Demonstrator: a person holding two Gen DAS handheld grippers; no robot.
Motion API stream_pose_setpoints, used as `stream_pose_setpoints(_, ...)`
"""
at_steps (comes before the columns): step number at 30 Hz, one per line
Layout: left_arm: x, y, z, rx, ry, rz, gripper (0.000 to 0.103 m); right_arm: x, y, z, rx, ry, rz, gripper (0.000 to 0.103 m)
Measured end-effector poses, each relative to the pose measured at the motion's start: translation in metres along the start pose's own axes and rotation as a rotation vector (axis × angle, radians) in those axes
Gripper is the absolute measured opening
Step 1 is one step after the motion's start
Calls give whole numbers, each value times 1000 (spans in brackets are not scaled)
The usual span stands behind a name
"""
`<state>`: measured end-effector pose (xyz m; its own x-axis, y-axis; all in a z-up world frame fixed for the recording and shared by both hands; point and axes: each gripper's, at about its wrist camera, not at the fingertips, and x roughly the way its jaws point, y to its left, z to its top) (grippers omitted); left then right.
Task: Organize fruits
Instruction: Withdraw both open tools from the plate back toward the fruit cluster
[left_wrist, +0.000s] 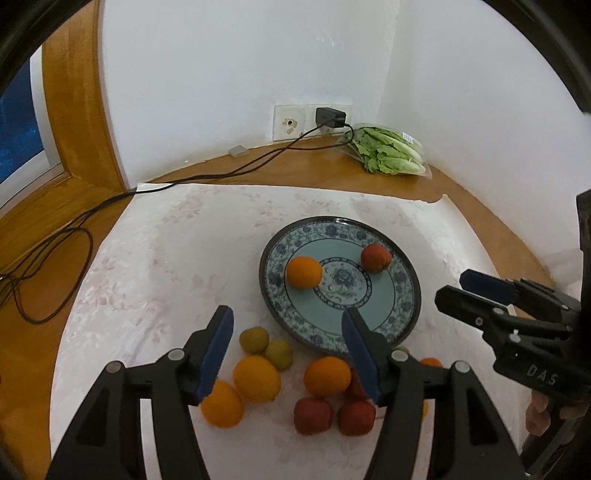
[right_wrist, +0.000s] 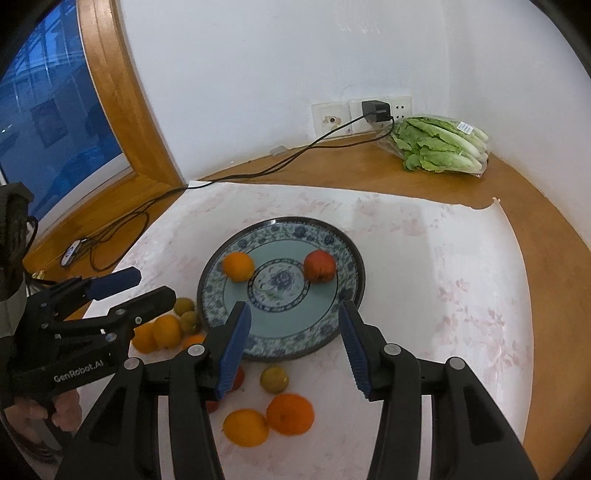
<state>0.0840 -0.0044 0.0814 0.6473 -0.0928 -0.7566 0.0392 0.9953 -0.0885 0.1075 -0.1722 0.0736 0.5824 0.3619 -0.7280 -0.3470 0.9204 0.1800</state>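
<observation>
As seen from the left wrist: left gripper (left_wrist: 288, 354), fingers spread wide, holding nothing, poised above loose fruit on the white cloth (left_wrist: 166, 258). Beneath it: three oranges (left_wrist: 256, 378), two greenish fruits (left_wrist: 254, 339) touching each other, two red fruits (left_wrist: 313, 415) side by side, all clustered just off the near rim of the blue patterned plate (left_wrist: 406, 291). On the plate: one plated orange (left_wrist: 304, 272) and one plated red fruit (left_wrist: 375, 258), set apart on opposite sides, probably to begin sorting by kind. Right gripper (left_wrist: 454, 288) enters from the right, fingers parted, empty.

From the right wrist: right gripper, fingers wide, nothing between them, hovering over the plate's near edge; two oranges (right_wrist: 290, 413) and a greenish fruit (right_wrist: 273, 379) lie on the cloth below. Left gripper (right_wrist: 147, 288) at left, open, above the other pile.

Background, unrelated: bagged lettuce (right_wrist: 439, 146) in the corner, charger (right_wrist: 376, 110) with cable (right_wrist: 258, 171).

Judgement: sorting barely begun; most fruit remains off the plate.
</observation>
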Motion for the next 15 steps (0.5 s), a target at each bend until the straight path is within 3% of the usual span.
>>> stream_pose_setpoints(15,-10,19,-26,-54,50,-30,68,-17,8,-36,31,31,3,51)
